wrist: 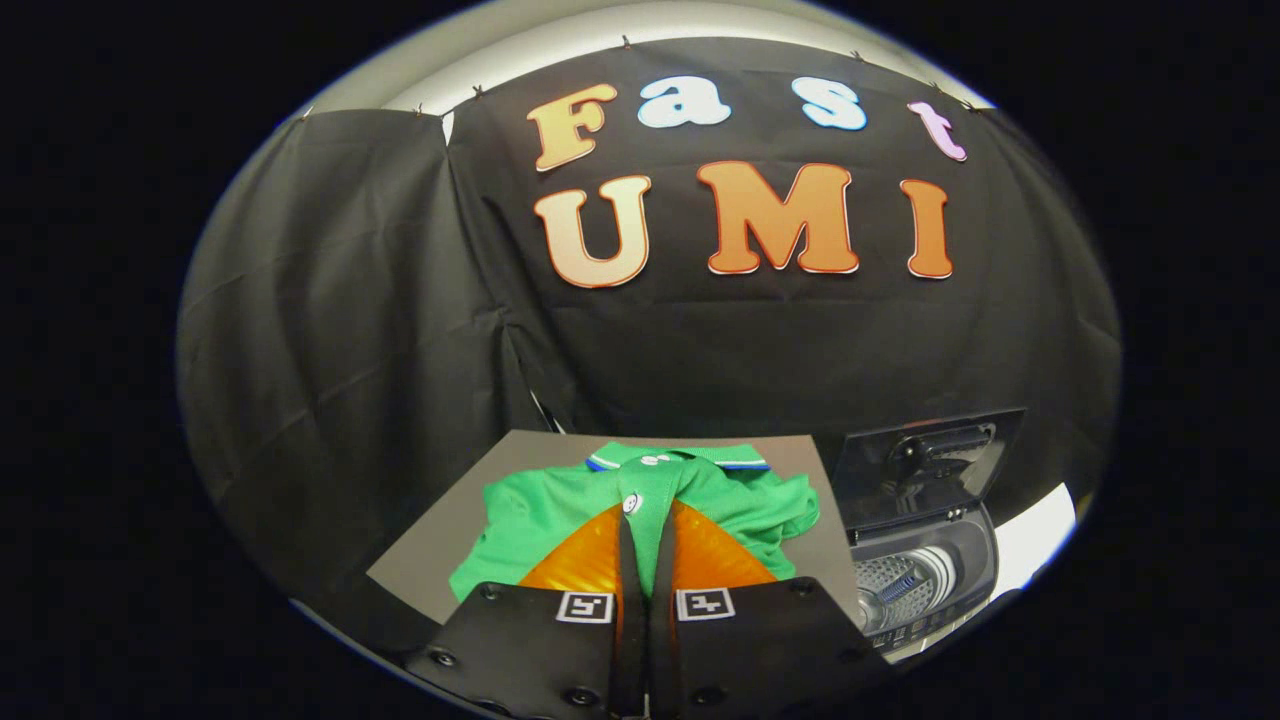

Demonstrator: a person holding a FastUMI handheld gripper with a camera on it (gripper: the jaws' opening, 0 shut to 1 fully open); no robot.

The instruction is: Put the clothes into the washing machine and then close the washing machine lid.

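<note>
Close ahead, the gripper (647, 520) has its two orange fingers (585, 560) drawn together on a fold of the green polo shirt (540, 510) — the strip of cloth with a white button runs down the narrow gap between them, so the claw is clenched on the shirt. Each finger carries a small square black-and-white marker (585, 606) near its base; these are patterns, not words, and no brand or label can be read on the shirt or on the machine. The shirt has a collar (680, 458) with blue and white edging and lies spread on a grey table (420, 560). Just beside the table, to the right of the fingers, stands the washing machine (925, 580) — its lid (925, 465) is raised upright and the metal drum (895, 585) shows inside. Black cloth (330, 330) hangs behind as the wall of the booth.
</note>
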